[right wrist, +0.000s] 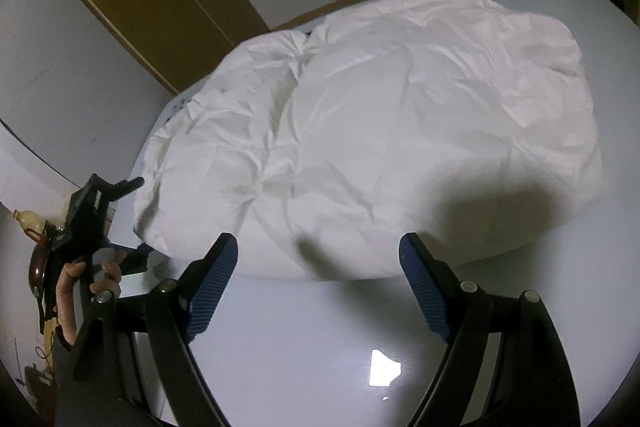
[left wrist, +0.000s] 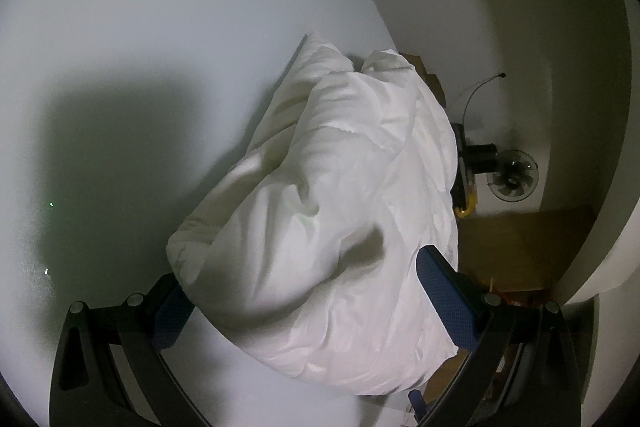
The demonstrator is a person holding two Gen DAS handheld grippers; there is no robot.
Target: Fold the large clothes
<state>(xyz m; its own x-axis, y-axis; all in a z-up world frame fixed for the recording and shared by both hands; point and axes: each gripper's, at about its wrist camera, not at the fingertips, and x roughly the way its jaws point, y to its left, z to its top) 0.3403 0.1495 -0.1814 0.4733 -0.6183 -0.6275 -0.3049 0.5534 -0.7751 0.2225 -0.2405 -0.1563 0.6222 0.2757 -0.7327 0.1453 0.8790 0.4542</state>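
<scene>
White puffy garment (right wrist: 360, 131) heaped on the pale desk (right wrist: 304, 359), one end at the desk's edge. Left gripper (left wrist: 304, 291) spread wide — jaws straddling the near end of the bundle, fabric bulging between the blue pads (left wrist: 444, 299). Right gripper (right wrist: 320, 267) spread too, jaws just short of the garment's near edge — apart from it.
</scene>
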